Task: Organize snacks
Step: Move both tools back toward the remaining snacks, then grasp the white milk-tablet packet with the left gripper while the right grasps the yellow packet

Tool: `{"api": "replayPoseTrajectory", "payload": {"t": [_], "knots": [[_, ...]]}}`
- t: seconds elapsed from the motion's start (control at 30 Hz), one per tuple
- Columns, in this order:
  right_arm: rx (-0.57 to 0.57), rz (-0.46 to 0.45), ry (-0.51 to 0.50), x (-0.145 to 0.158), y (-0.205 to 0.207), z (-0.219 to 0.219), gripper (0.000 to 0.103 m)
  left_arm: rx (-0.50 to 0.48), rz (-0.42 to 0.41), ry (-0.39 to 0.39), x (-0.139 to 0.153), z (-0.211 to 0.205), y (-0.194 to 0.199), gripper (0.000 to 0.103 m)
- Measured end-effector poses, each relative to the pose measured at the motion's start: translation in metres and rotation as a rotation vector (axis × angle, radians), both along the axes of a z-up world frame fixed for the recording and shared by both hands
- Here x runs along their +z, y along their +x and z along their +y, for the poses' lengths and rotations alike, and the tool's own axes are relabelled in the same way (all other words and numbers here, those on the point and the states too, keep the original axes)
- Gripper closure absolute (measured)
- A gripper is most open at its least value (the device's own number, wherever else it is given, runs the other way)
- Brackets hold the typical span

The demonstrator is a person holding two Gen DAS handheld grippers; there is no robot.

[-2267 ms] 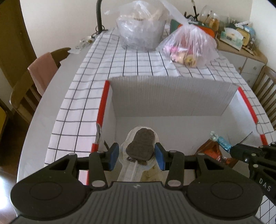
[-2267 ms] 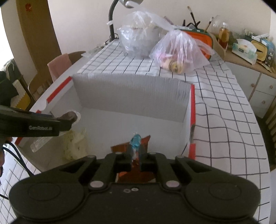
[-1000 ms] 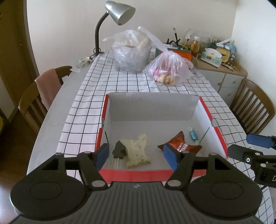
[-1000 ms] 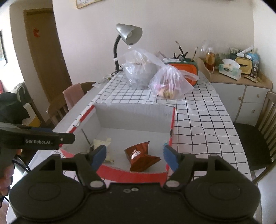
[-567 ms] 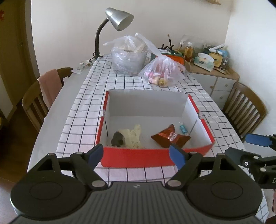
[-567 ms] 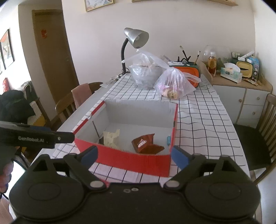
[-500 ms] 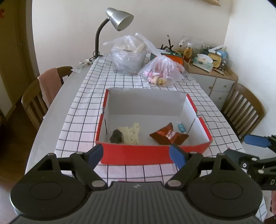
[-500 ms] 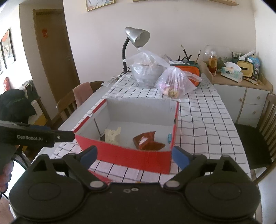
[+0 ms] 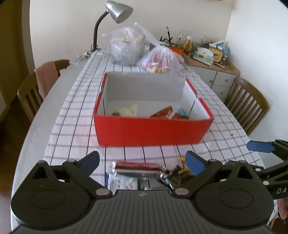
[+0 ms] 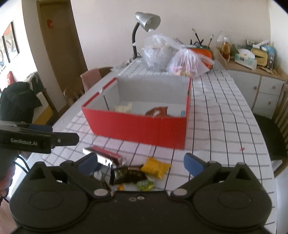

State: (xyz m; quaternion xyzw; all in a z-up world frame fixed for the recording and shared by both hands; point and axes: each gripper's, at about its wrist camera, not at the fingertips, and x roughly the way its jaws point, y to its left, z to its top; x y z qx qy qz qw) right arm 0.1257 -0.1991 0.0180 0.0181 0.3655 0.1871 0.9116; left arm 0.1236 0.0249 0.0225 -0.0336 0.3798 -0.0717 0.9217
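Observation:
A red cardboard box (image 9: 153,131) stands on the checked cloth and holds a pale snack (image 9: 128,110), a brown packet (image 9: 165,112) and a small blue candy (image 9: 180,110). In front of it lie loose snacks: a red and silver packet (image 10: 106,155), a dark packet (image 10: 129,174), a yellow packet (image 10: 155,167) and a green candy (image 10: 144,184). My left gripper (image 9: 142,160) hangs over the red and silver packet (image 9: 137,166), its jaws opening, nothing gripped. My right gripper (image 10: 141,160) hangs over the same pile, jaws opening wide, pads touching nothing.
Behind the box sit two plastic bags (image 9: 160,59) and a desk lamp (image 9: 117,10). Wooden chairs (image 9: 248,106) stand on both sides of the table. A sideboard (image 10: 261,86) with clutter is at the back right. The table's near edge is close below the snacks.
Both grippers have drawn back from the box and sunk lower, with their jaws spreading wider. The box's red front wall and the loose snacks before it have come into view.

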Motion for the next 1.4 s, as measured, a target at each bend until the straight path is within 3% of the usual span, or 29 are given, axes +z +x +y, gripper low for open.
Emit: {"api": "replayPoseTrajectory", "payload": {"t": [0.23,0.4,0.83,1.23,1.4], "knots": [[-0.040,0.057,-0.018,-0.025,0.009,-0.009,0.001,0.008,0.049,-0.034,-0.028,0.004,-0.007,0.001],[-0.052,0.093,-0.028,-0.043,0.015,-0.012,0.001,0.047,0.100,-0.013,-0.046,0.010,-0.004,0.001],[-0.103,0.142,-0.044,-0.065,0.043,-0.012,0.004,0.096,0.166,0.005,-0.066,0.019,0.022,0.001],[-0.164,0.202,-0.049,-0.086,0.073,0.000,0.010,0.102,0.283,-0.017,-0.100,0.027,0.036,0.002],[-0.161,0.208,-0.065,-0.092,0.080,0.015,0.013,0.103,0.304,-0.034,-0.105,0.032,0.038,0.015]]}}
